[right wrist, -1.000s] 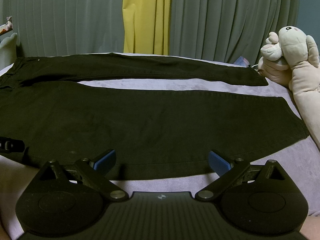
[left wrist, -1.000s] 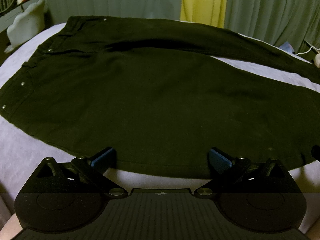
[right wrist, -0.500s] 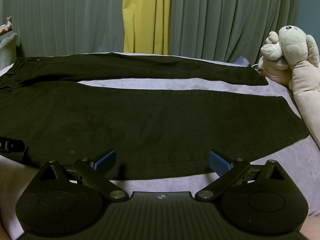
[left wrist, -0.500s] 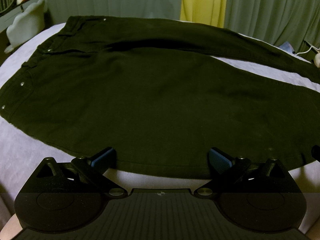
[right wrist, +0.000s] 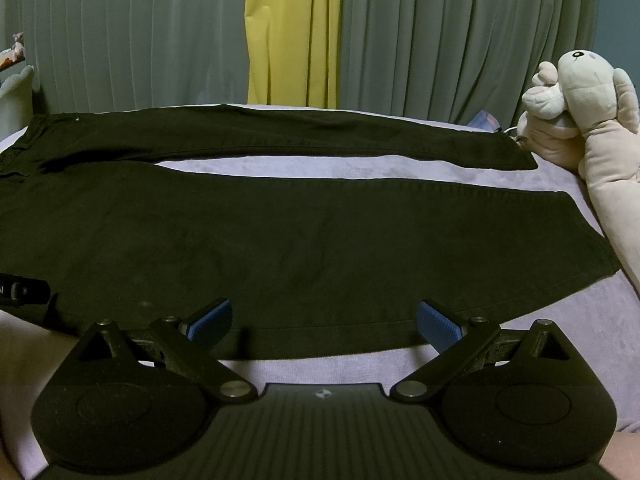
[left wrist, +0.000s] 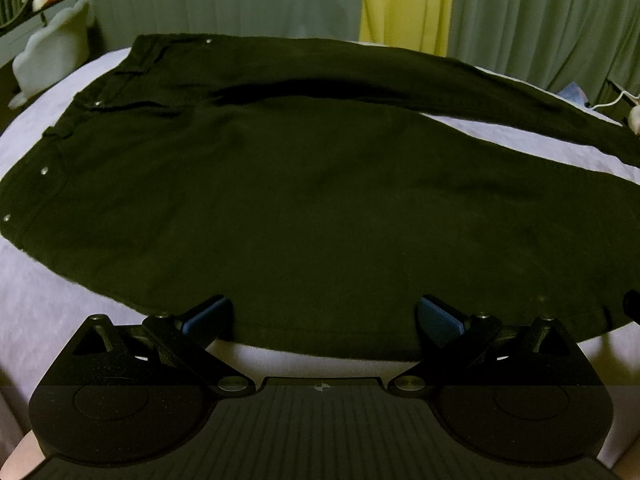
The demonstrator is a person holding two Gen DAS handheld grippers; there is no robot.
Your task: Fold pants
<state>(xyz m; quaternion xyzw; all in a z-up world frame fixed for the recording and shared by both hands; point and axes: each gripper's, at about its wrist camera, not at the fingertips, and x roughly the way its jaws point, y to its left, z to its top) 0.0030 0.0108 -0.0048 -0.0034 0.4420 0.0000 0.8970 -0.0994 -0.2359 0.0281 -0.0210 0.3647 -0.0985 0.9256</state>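
Black pants [left wrist: 304, 200] lie flat and spread out on a lilac bed cover [left wrist: 36, 300], waistband to the left, both legs running right. My left gripper [left wrist: 324, 316] is open, its blue pads just over the near edge of the upper leg. My right gripper [right wrist: 324, 316] is open at the near hem edge of the lower part of the near leg [right wrist: 320, 248]. The far leg [right wrist: 280, 136] lies parallel behind it, with a strip of cover between. The left gripper's tip [right wrist: 22, 290] shows at the left edge of the right wrist view.
A beige plush toy [right wrist: 588, 120] lies at the right end of the bed beside the leg cuffs. A pale cloud-shaped cushion [left wrist: 52, 60] stands at the far left. Grey-green and yellow curtains [right wrist: 292, 32] hang behind the bed. A white cable [left wrist: 612, 100] lies far right.
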